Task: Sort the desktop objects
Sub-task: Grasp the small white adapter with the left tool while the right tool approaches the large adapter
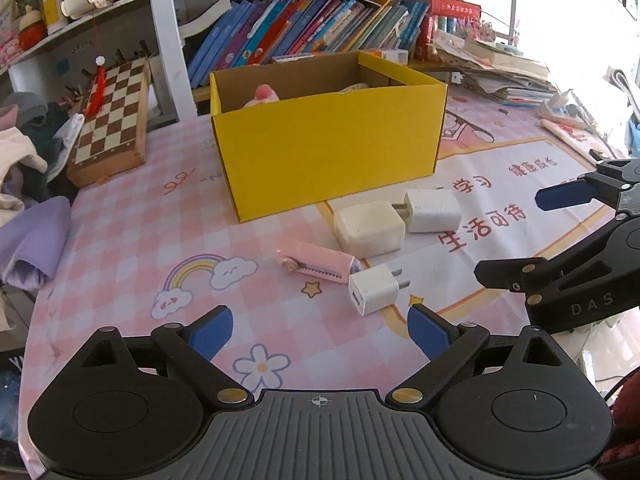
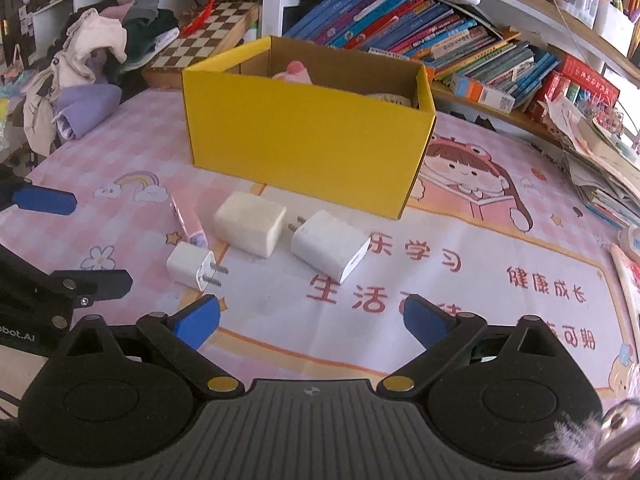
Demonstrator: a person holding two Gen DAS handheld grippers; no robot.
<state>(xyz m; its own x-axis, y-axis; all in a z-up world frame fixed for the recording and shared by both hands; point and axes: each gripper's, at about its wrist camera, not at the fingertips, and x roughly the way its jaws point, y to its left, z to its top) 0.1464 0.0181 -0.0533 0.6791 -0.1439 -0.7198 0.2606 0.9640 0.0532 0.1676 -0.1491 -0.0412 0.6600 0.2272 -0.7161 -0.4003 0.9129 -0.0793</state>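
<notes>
I have both claws spread wide and empty, hovering over the desk. My left claw (image 1: 320, 334) has the small charger (image 1: 376, 288) just ahead, slightly right of centre in its view, prongs pointing right, so its long axis runs across the fingers. The pink cutter (image 1: 316, 266) touches it on the left. My right claw (image 2: 312, 320) sees that charger at lower left; the white charger (image 2: 330, 246) sits nearer its centre. The yellow box (image 1: 328, 148) waits behind.

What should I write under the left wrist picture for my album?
Open left gripper hovers above a small white charger and pink utility knife, yellow box behind.
</notes>
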